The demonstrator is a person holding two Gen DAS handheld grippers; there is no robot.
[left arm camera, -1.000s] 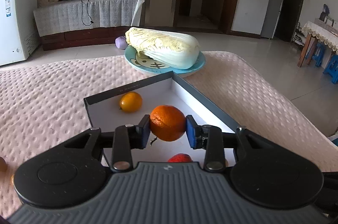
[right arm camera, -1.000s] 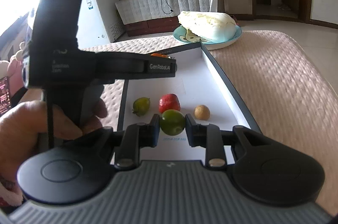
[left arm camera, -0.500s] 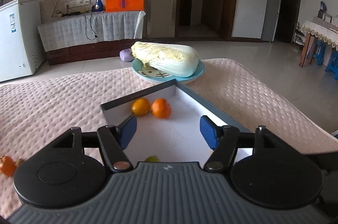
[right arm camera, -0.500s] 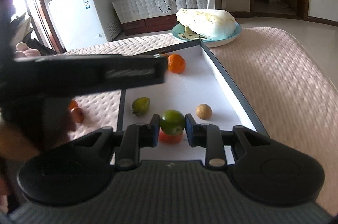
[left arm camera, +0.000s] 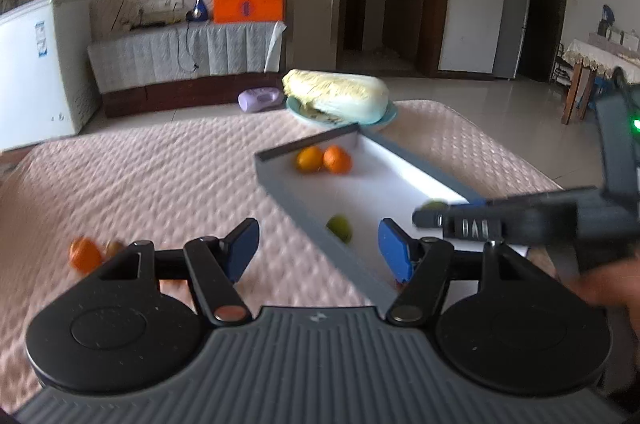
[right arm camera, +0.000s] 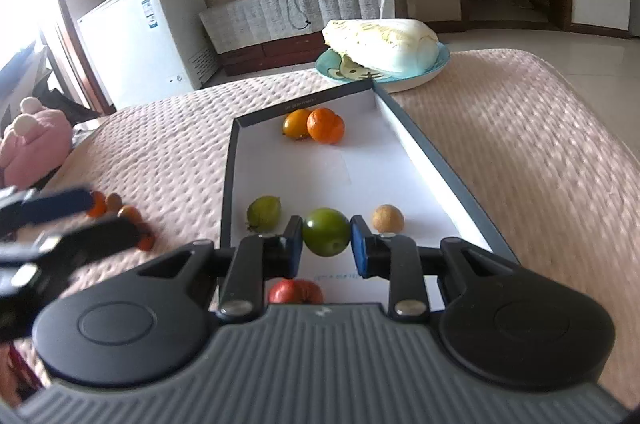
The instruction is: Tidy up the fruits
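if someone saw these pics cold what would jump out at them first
Probably the green fruit pinched in the right gripper, just above the near end of the shallow grey box. Next, the two orange fruits side by side at the box's far end, and the big cabbage on a blue plate just beyond it. The left gripper is open and empty over the pink bedspread.
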